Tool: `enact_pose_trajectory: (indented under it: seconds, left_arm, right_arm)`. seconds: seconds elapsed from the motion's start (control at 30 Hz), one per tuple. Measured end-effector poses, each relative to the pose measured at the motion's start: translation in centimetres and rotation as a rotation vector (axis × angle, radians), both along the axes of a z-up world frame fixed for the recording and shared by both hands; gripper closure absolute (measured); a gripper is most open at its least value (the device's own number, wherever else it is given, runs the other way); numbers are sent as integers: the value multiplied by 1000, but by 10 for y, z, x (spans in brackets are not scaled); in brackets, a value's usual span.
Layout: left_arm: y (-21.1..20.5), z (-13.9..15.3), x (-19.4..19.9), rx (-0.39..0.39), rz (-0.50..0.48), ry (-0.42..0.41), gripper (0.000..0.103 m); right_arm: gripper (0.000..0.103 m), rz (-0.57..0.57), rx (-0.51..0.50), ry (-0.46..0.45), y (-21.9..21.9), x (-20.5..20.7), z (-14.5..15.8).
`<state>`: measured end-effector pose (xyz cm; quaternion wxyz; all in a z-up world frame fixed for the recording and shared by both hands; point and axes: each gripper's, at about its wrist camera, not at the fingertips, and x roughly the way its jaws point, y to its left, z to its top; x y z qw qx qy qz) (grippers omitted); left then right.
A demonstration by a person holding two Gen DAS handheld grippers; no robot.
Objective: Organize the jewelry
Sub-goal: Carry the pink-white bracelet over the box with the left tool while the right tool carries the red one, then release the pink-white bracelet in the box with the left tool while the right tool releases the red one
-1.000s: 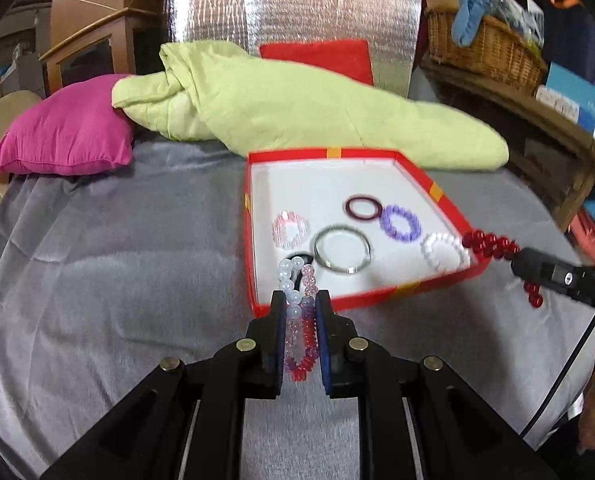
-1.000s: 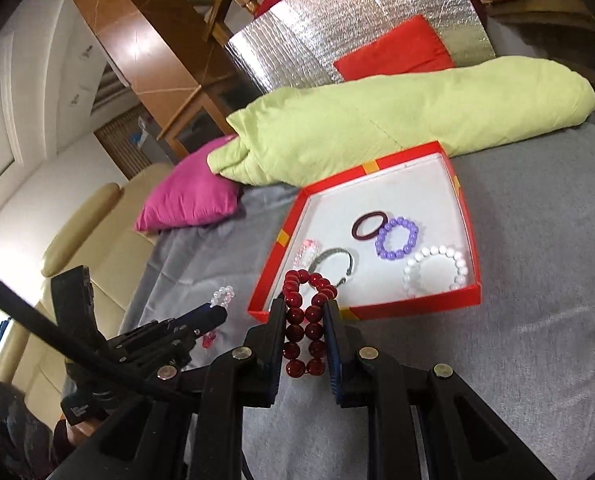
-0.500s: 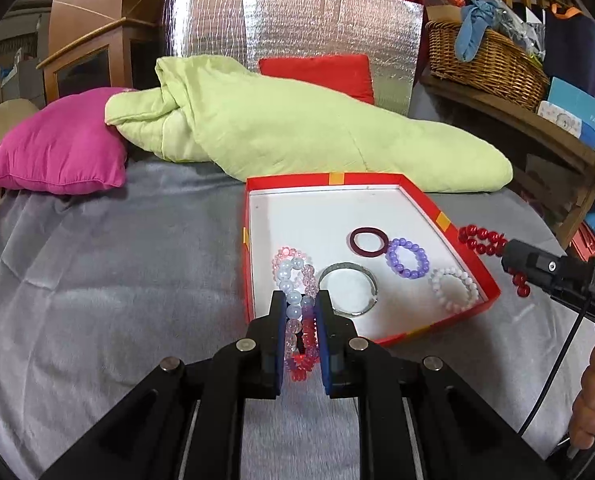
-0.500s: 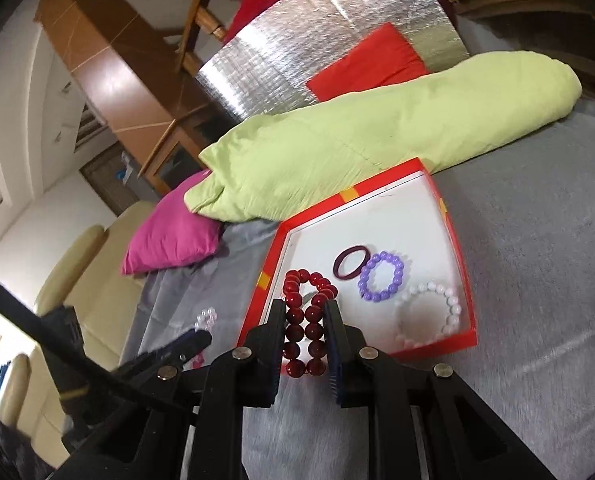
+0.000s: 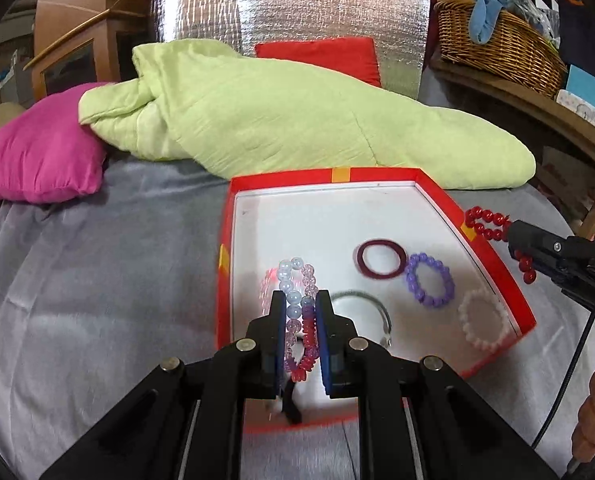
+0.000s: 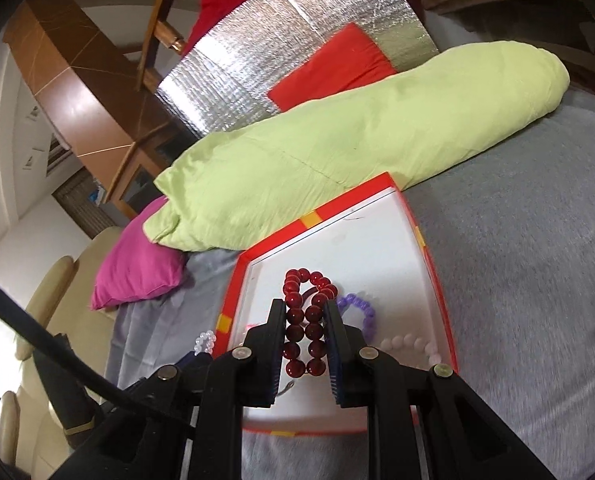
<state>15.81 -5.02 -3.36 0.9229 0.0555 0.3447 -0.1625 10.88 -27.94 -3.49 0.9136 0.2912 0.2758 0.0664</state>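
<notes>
A red box with a white floor (image 5: 329, 220) lies on the grey cloth; it also shows in the right wrist view (image 6: 381, 248). My left gripper (image 5: 300, 300) is shut on a pale blue, pink and red bead bracelet (image 5: 297, 304), held over the box's near left part. My right gripper (image 6: 306, 308) is shut on a dark red bead bracelet (image 6: 305, 312), held over the box; it also shows at the box's right rim in the left wrist view (image 5: 493, 224). In the box lie a maroon ring (image 5: 380, 259), a purple bead bracelet (image 5: 429, 284), a white bead bracelet (image 5: 483, 324) and a metal bangle (image 5: 371, 308).
A lime green quilt (image 5: 289, 120) lies just behind the box. A magenta pillow (image 5: 41, 152) sits at the left. A red cushion (image 5: 321, 56) leans on a silver foil panel (image 5: 289, 4). A wicker basket (image 5: 497, 44) stands on a wooden shelf at the right.
Both grippers have moved forward with their bracelets, from in front of and beside the box to over its floor. Both stay shut.
</notes>
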Motion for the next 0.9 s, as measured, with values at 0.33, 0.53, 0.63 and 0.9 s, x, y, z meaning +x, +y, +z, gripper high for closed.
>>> enact_pose_trajectory:
  seconds: [0.33, 0.53, 0.63, 0.9]
  left_arm:
    - [-21, -15, 44, 115, -4, -10, 88]
    - [-31, -10, 54, 157, -15, -36, 88]
    - [-35, -12, 61, 185, -16, -30, 88]
    - [-41, -21, 81, 230, 3, 15, 88]
  right_arm:
    - [83, -29, -48, 46, 0, 46, -8]
    - [83, -53, -35, 64, -4, 71, -9]
    - [83, -71, -19, 91, -7, 82, -14]
    - [83, -110, -8, 149, -17, 101, -28]
